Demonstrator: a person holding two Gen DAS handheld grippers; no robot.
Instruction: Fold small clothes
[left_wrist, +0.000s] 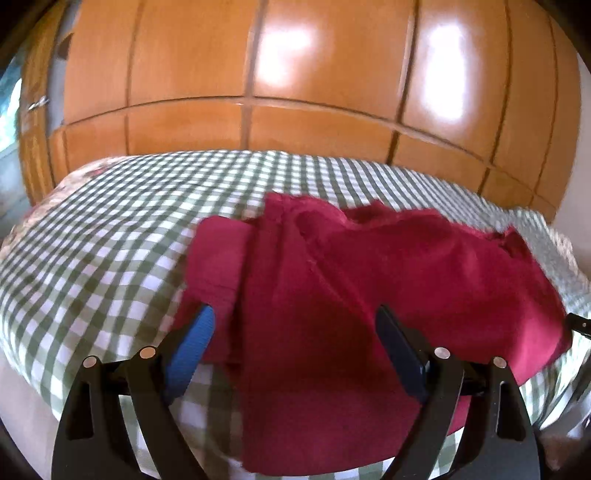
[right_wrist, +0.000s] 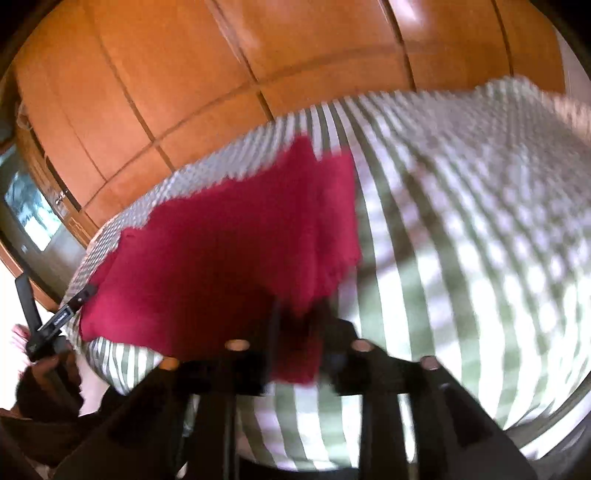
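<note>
A dark red garment lies crumpled on a green-and-white checked bedsheet. My left gripper is open, its blue-padded fingers standing either side of the garment's near edge. In the right wrist view, which is motion-blurred, the same red garment spreads across the sheet. My right gripper is closed on a hanging fold of the garment's near edge. The left gripper's tip shows at the far left.
A glossy orange wooden wardrobe rises behind the bed. A window is at the left. The bed's right edge drops away near a pale wall.
</note>
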